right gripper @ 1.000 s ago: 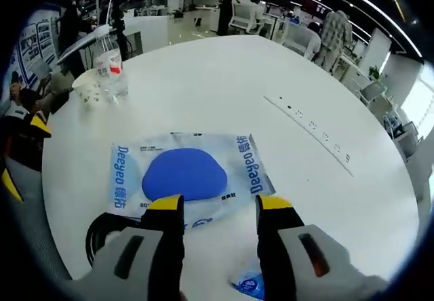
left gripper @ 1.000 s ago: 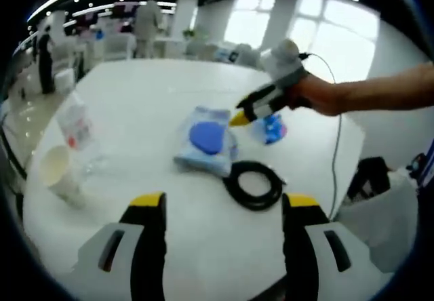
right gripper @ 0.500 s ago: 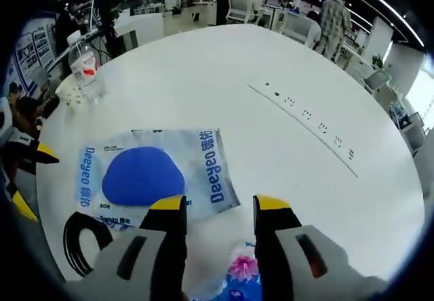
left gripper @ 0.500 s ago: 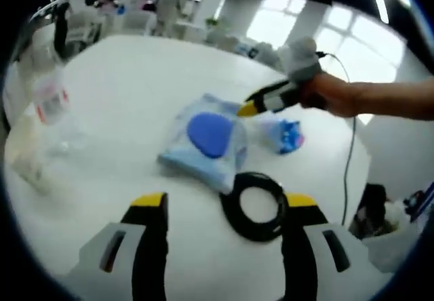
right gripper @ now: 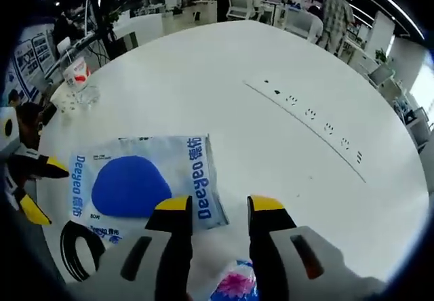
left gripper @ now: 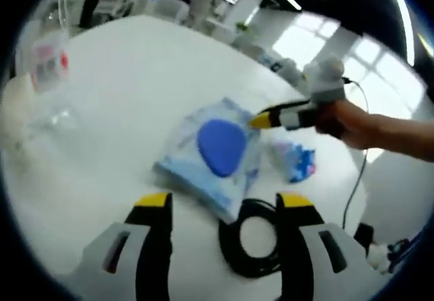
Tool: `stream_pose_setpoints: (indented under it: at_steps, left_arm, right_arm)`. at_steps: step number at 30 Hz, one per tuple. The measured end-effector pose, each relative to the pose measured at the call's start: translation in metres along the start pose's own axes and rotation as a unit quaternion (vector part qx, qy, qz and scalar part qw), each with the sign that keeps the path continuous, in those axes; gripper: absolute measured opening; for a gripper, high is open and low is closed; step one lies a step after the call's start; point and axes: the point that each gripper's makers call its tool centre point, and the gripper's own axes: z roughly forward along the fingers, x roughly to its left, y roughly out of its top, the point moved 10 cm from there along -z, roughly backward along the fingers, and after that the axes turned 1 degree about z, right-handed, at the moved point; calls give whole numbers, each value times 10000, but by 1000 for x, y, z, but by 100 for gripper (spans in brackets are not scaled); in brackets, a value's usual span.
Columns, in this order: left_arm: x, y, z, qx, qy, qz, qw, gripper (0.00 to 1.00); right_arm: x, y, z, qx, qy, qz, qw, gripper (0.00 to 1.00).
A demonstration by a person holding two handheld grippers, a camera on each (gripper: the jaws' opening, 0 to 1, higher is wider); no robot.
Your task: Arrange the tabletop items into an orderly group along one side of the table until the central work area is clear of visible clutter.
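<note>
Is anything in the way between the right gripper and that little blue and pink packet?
Nothing visible is. The small packet lies on the white table right under the right gripper, between its open fingers. The big blue wipes pack sits off to one side, not over it.

The round table (right gripper: 271,64) is smooth, white and faintly glossy, catching soft light across the middle of the right gripper view; the flat wipes pack (right gripper: 139,182) at lower left is shiny printed plastic film, slightly crinkled, with a matt blue patch; the coiled cable (left gripper: 254,243) low in the left gripper view looks like matt black rubber; the bottle (right gripper: 76,77) at upper left is clear plastic with a paper-like label; the small packet (left gripper: 296,162) at centre right is glossy printed foil or film.
</note>
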Motion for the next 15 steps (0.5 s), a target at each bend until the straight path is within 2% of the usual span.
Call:
stream_pose_setpoints:
  at_steps: [4,7,10,12,15]
  left_arm:
    - [-1,0,8,-31,18,-102,9999,52]
    - [0,0,17,-14,54,-120,9999,46]
    - [-2,-1,16,-6,115,-135,9998,45]
    - [-1,-2,17,-3,167,-173,9997,42]
    - [3,-5,19,44,258,-266,9993,34]
  right_arm:
    - [3,0,3,-6,109,-33,9999,29]
    - [8,-2,6,-4,292,186,9994,19]
    - [7,-2,7,-27,214,167,9996,18]
    - [7,-2,6,-37,240,142,9996,18]
    - [6,-2,3,-54,294,216,9993,11]
